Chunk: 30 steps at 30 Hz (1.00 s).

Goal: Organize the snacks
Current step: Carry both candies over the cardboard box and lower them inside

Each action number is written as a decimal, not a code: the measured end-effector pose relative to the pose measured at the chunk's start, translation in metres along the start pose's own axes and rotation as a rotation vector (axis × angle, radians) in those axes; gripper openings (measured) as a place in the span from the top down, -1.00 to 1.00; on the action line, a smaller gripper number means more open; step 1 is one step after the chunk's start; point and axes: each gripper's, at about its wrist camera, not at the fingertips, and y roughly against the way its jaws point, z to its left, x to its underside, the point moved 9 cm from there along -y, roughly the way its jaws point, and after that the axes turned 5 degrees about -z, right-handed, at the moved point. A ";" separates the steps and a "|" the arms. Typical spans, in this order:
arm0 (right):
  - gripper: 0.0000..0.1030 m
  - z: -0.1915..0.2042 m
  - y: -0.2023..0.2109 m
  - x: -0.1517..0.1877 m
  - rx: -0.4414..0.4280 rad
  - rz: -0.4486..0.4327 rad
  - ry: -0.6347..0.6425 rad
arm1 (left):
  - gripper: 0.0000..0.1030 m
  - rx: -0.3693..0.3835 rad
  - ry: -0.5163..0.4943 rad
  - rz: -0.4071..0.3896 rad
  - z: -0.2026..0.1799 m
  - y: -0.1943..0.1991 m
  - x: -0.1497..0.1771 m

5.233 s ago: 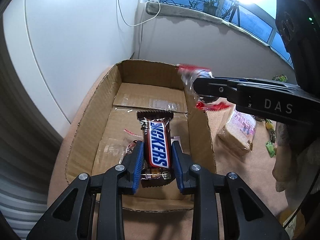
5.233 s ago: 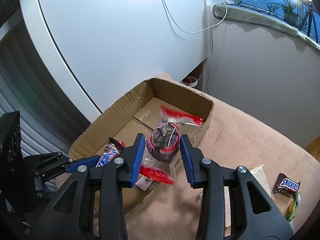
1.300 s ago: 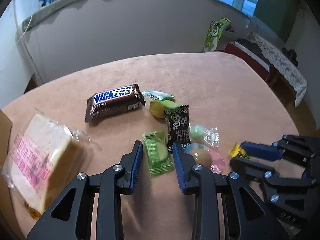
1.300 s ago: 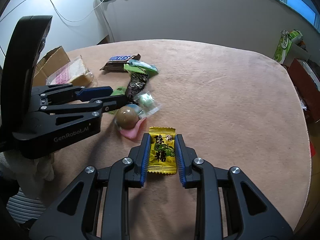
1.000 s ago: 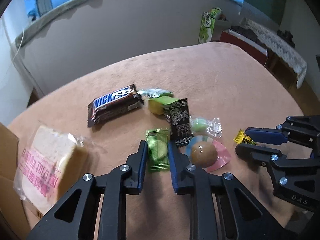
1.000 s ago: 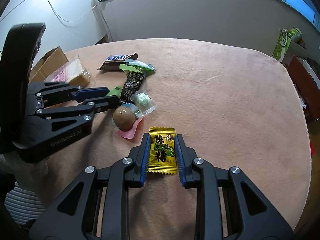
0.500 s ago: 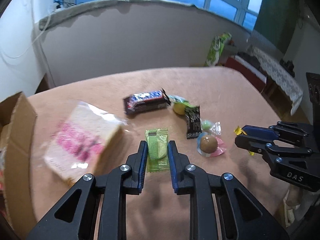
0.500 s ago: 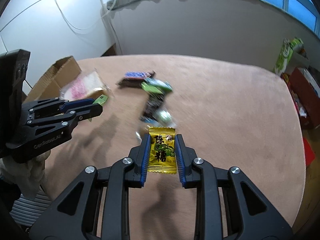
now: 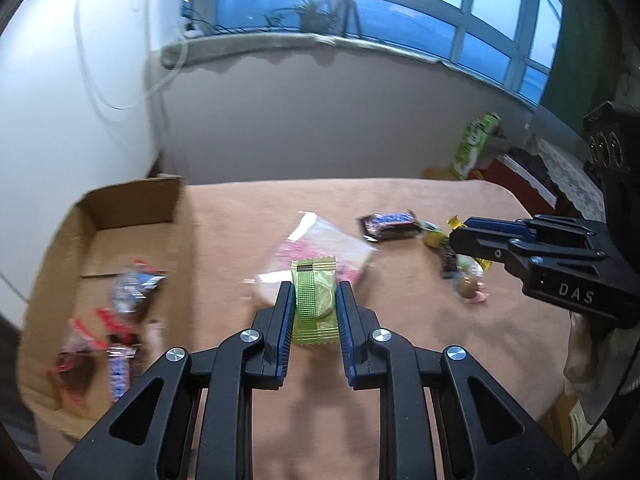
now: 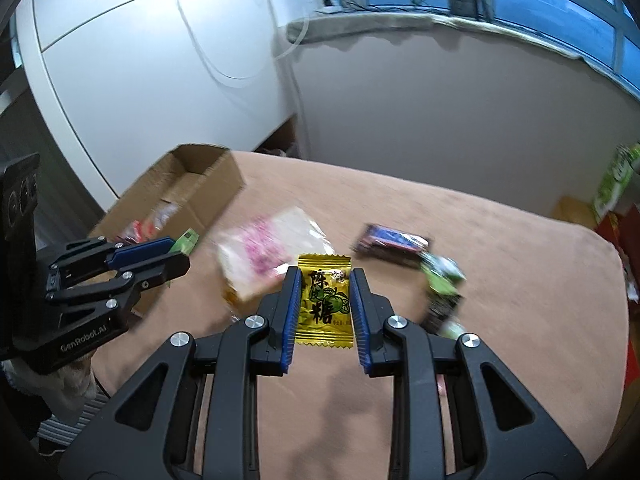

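Observation:
My left gripper [image 9: 315, 300] is shut on a green candy packet [image 9: 314, 300], held in the air above the wrapped bread slice [image 9: 320, 246]. My right gripper [image 10: 323, 292] is shut on a yellow candy packet [image 10: 325, 300], also lifted off the table. The open cardboard box [image 9: 132, 200] stands at the left and holds several wrapped snacks [image 9: 132, 284]. In the right wrist view the box [image 10: 208, 184] lies far left, behind the left gripper [image 10: 176, 254]. In the left wrist view the right gripper [image 9: 460, 232] reaches in from the right.
On the tan tablecloth [image 9: 400, 340] remain a Snickers bar [image 9: 390, 222], a black sachet [image 10: 442, 308], a green-wrapped sweet [image 10: 442, 270] and a brown ball on pink wrapping [image 9: 466, 288]. A white wall and a window sill stand behind. A green carton [image 9: 476, 140] sits beyond the table.
Both grippers have risen off the table with their packets and swung left, so the cardboard box has come into both views.

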 end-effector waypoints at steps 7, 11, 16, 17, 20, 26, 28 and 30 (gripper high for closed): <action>0.51 0.044 -0.021 -0.024 -0.056 -0.006 0.040 | 0.63 -0.075 0.013 -0.040 0.044 0.023 -0.003; 0.51 0.073 -0.033 -0.036 -0.086 -0.005 0.073 | 0.63 -0.101 0.031 -0.046 0.064 0.029 -0.001; 0.51 0.106 -0.053 -0.048 -0.132 0.004 0.100 | 0.63 -0.135 0.065 -0.047 0.093 0.035 0.005; 0.51 0.113 -0.057 -0.050 -0.140 0.007 0.106 | 0.63 -0.144 0.073 -0.045 0.101 0.036 0.007; 0.51 0.131 -0.069 -0.053 -0.164 0.017 0.123 | 0.63 -0.164 0.095 -0.036 0.118 0.037 0.011; 0.51 0.160 -0.096 -0.057 -0.196 0.049 0.147 | 0.63 -0.199 0.137 -0.015 0.148 0.035 0.022; 0.51 0.167 -0.103 -0.058 -0.210 0.060 0.150 | 0.63 -0.206 0.147 -0.007 0.154 0.033 0.026; 0.51 0.173 -0.110 -0.059 -0.214 0.068 0.157 | 0.63 -0.208 0.156 -0.001 0.159 0.032 0.029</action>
